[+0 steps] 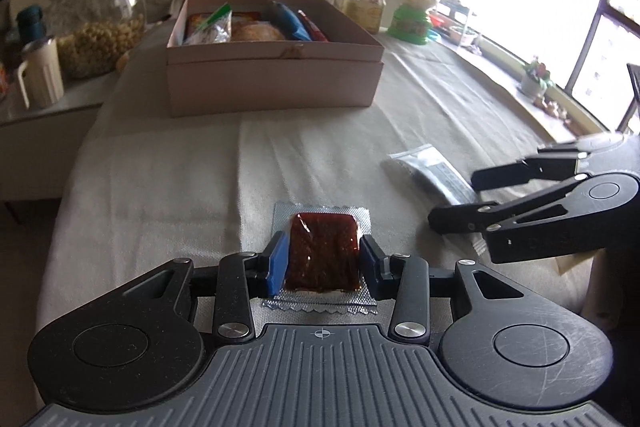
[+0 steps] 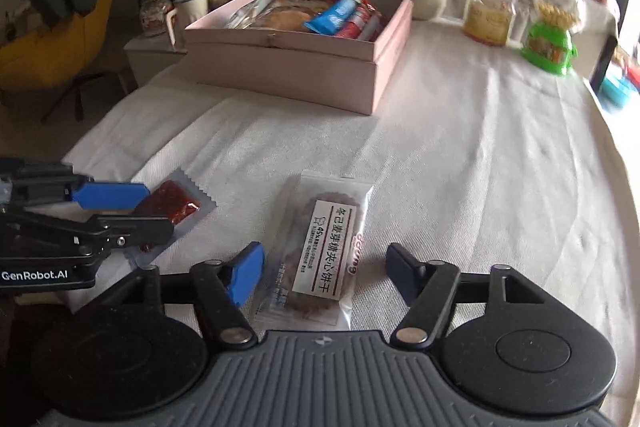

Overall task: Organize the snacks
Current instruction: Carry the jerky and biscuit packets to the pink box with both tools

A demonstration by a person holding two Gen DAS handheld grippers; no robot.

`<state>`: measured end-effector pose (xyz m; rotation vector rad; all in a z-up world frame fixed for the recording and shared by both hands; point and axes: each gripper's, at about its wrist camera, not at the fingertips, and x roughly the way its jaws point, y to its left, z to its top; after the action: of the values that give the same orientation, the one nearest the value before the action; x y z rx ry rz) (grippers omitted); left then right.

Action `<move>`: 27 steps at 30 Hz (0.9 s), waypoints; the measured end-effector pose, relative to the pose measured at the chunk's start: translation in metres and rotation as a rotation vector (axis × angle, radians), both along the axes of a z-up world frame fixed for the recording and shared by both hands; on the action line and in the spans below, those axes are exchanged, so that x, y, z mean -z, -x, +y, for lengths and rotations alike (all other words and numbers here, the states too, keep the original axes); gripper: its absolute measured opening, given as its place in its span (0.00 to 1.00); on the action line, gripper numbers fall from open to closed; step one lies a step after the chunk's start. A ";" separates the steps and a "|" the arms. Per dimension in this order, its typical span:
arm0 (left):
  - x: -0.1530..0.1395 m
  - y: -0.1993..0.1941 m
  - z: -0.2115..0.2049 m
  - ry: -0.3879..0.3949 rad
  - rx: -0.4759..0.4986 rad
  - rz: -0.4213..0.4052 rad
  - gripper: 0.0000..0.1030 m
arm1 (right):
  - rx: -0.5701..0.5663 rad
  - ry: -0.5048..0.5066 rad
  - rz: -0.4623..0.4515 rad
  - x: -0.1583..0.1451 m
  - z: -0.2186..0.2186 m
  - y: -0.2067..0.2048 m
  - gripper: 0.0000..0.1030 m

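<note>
1. Cloth-covered table (image 1: 420,115) fills both views; the snack box (image 1: 272,67) sits open at upper centre.
2. Right gripper (image 2: 324,267), half open, straddles the biscuit pack (image 2: 320,251) without touching; the slick wrapper may slide out.
3. Left gripper (image 1: 323,259) pinches the red sachet (image 1: 322,251) at lower centre; squeezing might burst it.

Pink box (image 1: 272,83), red-brown snack packet (image 1: 322,253) with silver zigzag edge, white ribbed tablecloth (image 2: 460,155)

Both wrist views low, facing pink box (image 1: 272,79)
</note>
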<state>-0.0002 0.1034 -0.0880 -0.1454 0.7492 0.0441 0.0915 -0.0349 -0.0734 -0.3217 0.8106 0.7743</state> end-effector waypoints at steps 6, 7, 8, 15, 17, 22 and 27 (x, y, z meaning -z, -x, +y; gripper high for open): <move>0.003 0.002 -0.017 -0.127 0.039 -0.019 0.43 | -0.052 -0.004 -0.009 -0.003 0.001 0.007 0.40; 0.003 0.003 -0.017 -0.125 0.040 -0.023 0.42 | -0.053 -0.006 -0.007 -0.003 0.000 0.006 0.38; 0.003 0.004 -0.016 -0.119 0.040 -0.026 0.42 | -0.052 -0.008 -0.007 -0.004 -0.001 0.006 0.38; -0.003 0.004 -0.018 -0.139 0.051 -0.025 0.41 | -0.038 -0.076 -0.043 -0.030 -0.015 0.001 0.38; -0.010 0.004 -0.018 -0.141 0.060 -0.038 0.41 | -0.034 -0.106 -0.049 -0.042 -0.020 -0.002 0.38; -0.074 0.006 -0.003 -0.135 0.080 -0.204 0.41 | -0.047 -0.207 -0.087 -0.097 -0.029 -0.014 0.38; -0.167 -0.015 0.020 -0.259 0.035 -0.437 0.41 | -0.001 -0.318 -0.257 -0.181 -0.025 -0.035 0.38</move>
<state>0.0144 0.1232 0.0791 0.1037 0.3046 0.0729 0.1267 -0.0601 0.1077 -0.1330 0.4369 0.8294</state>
